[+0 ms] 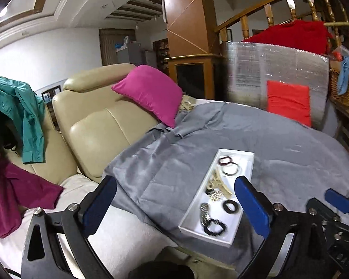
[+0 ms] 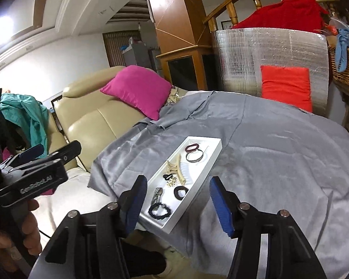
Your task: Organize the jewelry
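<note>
lying flat: white tray point(image 2: 199, 176) | long axis near-left to far-right

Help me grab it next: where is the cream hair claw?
In both wrist views the cream hair claw lies mid-tray in the white tray, between the bangles and the black scrunchie.

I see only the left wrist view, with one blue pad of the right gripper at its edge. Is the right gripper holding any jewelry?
Observer: No. The right gripper is open, with nothing between its pads, and it points toward the white tray.
Operator: What holds my left gripper?
Observer: A hand is wrapped around the handle of the left gripper.
Operator: My finger covers part of the tray's right rim. Is anything beside it?
Observer: Only bare grey cloth.
</note>
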{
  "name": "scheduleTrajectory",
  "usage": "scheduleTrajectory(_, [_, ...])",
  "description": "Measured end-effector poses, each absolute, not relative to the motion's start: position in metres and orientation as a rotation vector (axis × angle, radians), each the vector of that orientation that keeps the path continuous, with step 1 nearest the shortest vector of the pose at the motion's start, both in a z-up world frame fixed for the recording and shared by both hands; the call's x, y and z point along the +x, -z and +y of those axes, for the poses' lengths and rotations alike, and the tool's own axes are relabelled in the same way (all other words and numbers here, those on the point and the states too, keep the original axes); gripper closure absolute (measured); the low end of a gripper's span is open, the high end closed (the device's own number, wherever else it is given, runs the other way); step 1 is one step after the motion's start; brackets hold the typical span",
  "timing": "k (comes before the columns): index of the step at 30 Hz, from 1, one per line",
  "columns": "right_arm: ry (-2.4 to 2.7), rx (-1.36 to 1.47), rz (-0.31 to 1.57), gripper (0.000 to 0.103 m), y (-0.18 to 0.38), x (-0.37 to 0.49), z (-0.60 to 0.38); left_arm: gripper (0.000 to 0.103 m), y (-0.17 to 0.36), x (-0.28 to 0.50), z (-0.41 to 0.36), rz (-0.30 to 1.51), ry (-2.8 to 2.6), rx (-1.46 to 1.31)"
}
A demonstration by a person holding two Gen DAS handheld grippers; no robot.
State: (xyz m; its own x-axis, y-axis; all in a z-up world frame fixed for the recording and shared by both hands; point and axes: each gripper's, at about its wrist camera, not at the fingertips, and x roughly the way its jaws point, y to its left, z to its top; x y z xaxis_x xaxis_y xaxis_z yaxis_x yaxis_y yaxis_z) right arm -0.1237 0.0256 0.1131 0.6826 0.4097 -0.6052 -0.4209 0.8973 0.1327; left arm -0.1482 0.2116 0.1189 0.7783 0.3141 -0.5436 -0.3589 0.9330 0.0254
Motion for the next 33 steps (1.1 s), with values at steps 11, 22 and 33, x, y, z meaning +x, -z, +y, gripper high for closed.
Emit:
scheduleTrajectory(11, [-0.443, -0.026, 0.622, 0.041, -0.136, -0.169, 0.019, 0.002, -0.147, -0.189, 0.186, 0.537, -0.329, 0.06])
scheduleTrajectory(22, [-0.439, -0.019, 0.656, 0.041, -0.125, -0.166, 0.027, 0.002, -0.139, -0.185, 0.186, 0.583, -0.302, 0.047])
scheduleTrajectory(33, [-0.445, -0.021, 0.661, 0.041, -0.124, -0.165, 0.032, 0.002, -0.137, -0.186, 0.192, 0.581, -0.313, 0.041])
